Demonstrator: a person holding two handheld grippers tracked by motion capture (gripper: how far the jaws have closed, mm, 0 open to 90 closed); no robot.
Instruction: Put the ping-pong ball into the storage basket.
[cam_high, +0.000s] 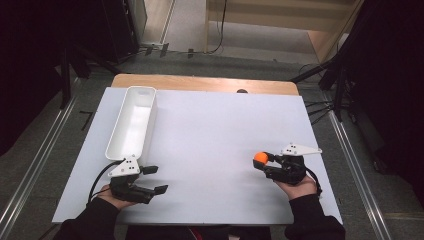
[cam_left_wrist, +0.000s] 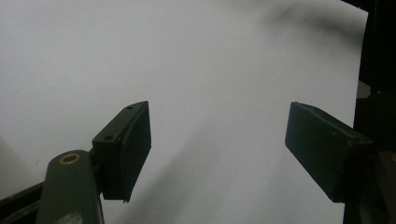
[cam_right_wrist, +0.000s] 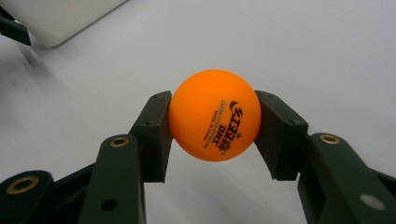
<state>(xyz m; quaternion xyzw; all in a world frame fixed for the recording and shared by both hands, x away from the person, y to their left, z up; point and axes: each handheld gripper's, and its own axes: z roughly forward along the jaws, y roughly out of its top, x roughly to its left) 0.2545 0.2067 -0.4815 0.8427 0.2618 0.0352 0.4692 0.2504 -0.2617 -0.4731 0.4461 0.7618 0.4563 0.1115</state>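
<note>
While your right gripper (cam_right_wrist: 212, 128) has the orange ball (cam_right_wrist: 215, 114) pinched between its two pads, remember how little holds it — a smooth, light sphere touched at just two small spots on its sides. It sits near the right edge of the white table (cam_high: 215, 130), well apart from the white bin (cam_high: 131, 122) at the far left. Ease the squeeze even slightly, or swing the hand fast, and the ball may pop out forward and roll off the near or right edge. Squeeze harder and it could squirt out. Your left gripper (cam_high: 150, 179) rests near the bin's near end with its jaws wide apart and nothing between them — if you carry the ball across low, you could clip it or the bin's rim.
</note>
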